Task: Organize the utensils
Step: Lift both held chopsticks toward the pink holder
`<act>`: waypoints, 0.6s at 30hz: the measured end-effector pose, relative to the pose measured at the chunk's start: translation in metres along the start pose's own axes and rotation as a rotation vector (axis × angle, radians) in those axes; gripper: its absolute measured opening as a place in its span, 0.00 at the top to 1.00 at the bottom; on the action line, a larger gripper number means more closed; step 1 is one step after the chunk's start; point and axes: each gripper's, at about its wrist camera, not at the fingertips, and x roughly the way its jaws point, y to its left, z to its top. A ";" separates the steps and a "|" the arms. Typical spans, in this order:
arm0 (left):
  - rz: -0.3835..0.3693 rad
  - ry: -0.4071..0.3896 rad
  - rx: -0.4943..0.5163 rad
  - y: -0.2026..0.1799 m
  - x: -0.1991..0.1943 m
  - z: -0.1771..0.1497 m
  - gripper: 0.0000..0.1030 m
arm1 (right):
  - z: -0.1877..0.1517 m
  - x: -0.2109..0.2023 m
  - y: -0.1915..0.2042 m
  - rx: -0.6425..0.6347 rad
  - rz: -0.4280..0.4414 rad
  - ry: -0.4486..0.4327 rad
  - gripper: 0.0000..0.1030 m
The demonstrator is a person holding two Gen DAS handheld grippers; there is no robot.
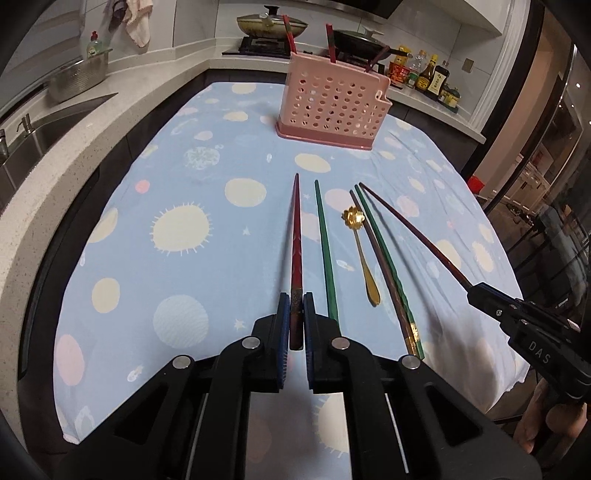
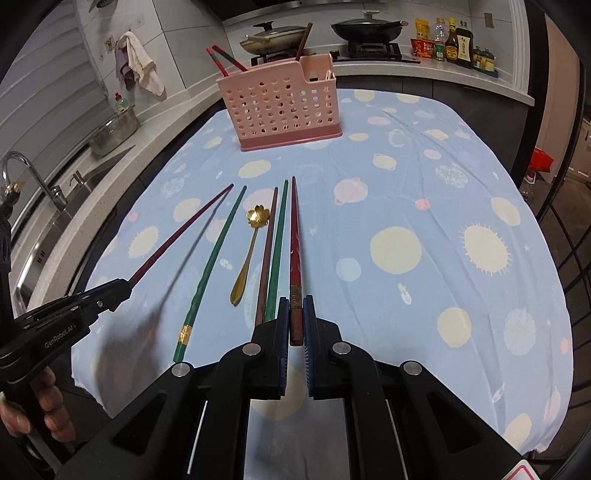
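Note:
My left gripper (image 1: 296,301) is shut on a red chopstick (image 1: 296,236), held pointing forward above the cloth. My right gripper (image 2: 295,304) is shut on another red chopstick (image 2: 294,236); it shows at the right of the left wrist view (image 1: 484,295) holding that stick (image 1: 410,229). The left gripper shows in the right wrist view (image 2: 118,290). On the blue cloth lie two green chopsticks (image 1: 325,251) (image 1: 384,251), a brown chopstick (image 1: 373,243) and a gold flower spoon (image 1: 360,243). A pink perforated utensil holder (image 1: 332,107) stands far back with three chopsticks in it.
The table wears a blue spotted cloth (image 1: 177,229). A sink and counter (image 1: 44,133) run along the left. A stove with pans (image 1: 273,26) and sauce bottles (image 1: 428,74) stand behind the holder.

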 end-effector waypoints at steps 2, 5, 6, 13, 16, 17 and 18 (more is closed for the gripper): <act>0.001 -0.026 -0.008 0.001 -0.008 0.009 0.93 | 0.009 -0.008 -0.002 0.008 0.004 -0.025 0.93; 0.003 -0.071 -0.019 0.003 -0.020 0.024 0.93 | 0.023 -0.019 -0.005 0.022 0.009 -0.066 0.93; 0.003 -0.084 -0.021 0.003 -0.023 0.028 0.93 | 0.028 -0.023 -0.007 0.030 0.012 -0.080 0.93; 0.003 -0.184 -0.037 0.007 -0.045 0.068 0.93 | 0.065 -0.045 -0.017 0.057 0.016 -0.174 0.93; 0.005 -0.210 -0.040 0.008 -0.049 0.083 0.93 | 0.078 -0.049 -0.022 0.076 0.025 -0.195 0.93; 0.005 -0.221 -0.042 0.008 -0.051 0.089 0.93 | 0.083 -0.050 -0.024 0.082 0.028 -0.204 0.93; 0.007 -0.229 -0.043 0.008 -0.052 0.094 0.93 | 0.086 -0.051 -0.025 0.086 0.030 -0.211 0.93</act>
